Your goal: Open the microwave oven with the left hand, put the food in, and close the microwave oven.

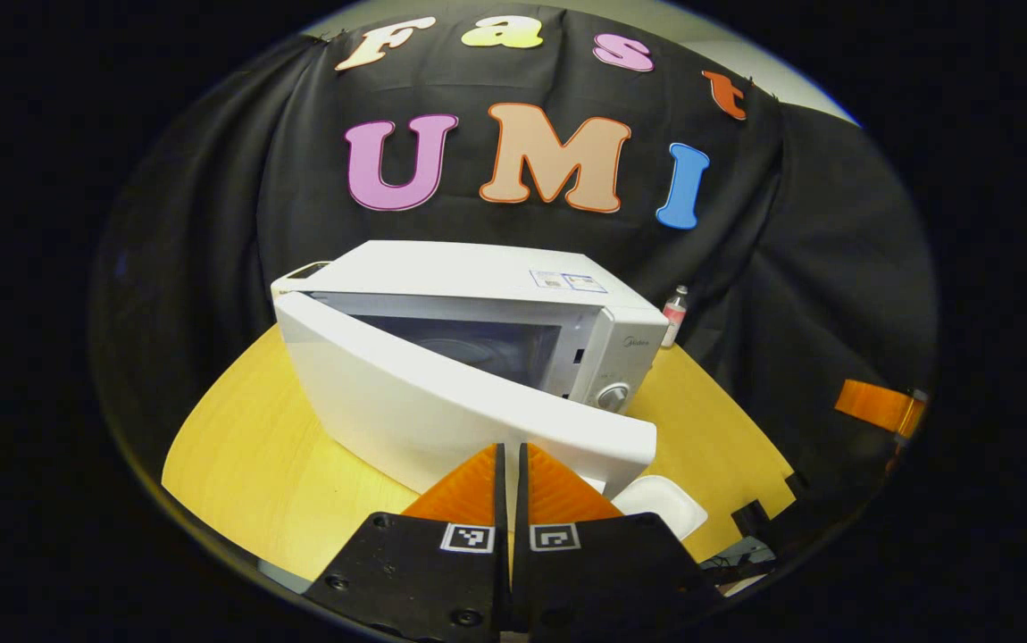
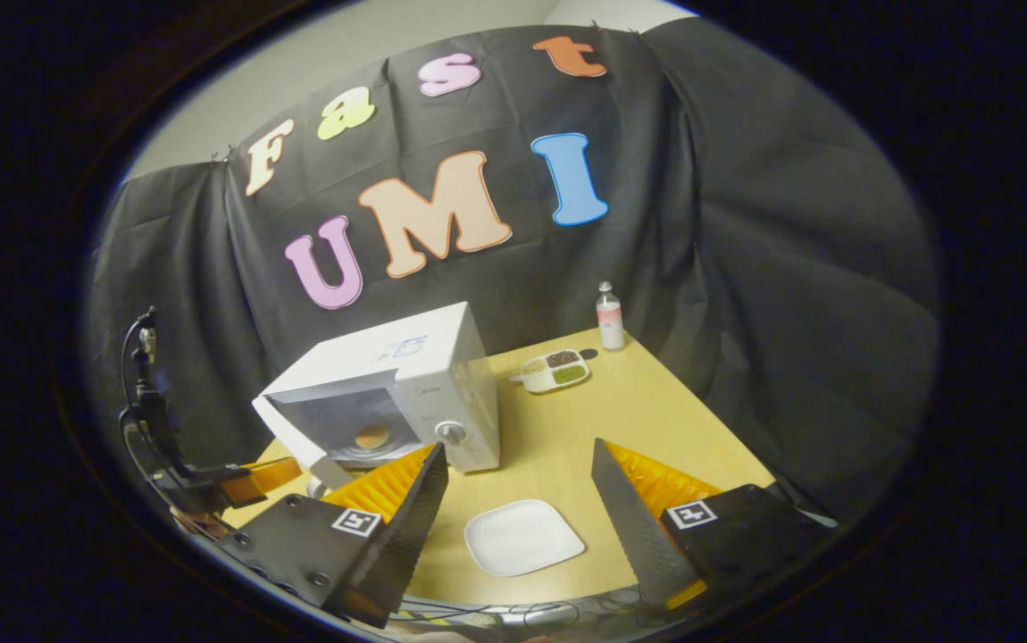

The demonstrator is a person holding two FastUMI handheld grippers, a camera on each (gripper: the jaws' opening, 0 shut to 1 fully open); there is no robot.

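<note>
Left gripper (image 1: pixel 511 464) fingers together at 6 o'clock, against microwave door (image 1: pixel 442 406), half shut. Right gripper (image 2: pixel 518 500) spread apart, empty, over white plate (image 2: pixel 522 536). Risk: the push skids the microwave (image 2: pixel 406 393) on the table (image 2: pixel 656 411), door never latches.

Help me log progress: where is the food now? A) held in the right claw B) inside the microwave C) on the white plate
B: the right gripper view shows the round food inside the microwave, behind its part-open door; the white plate is bare.
</note>
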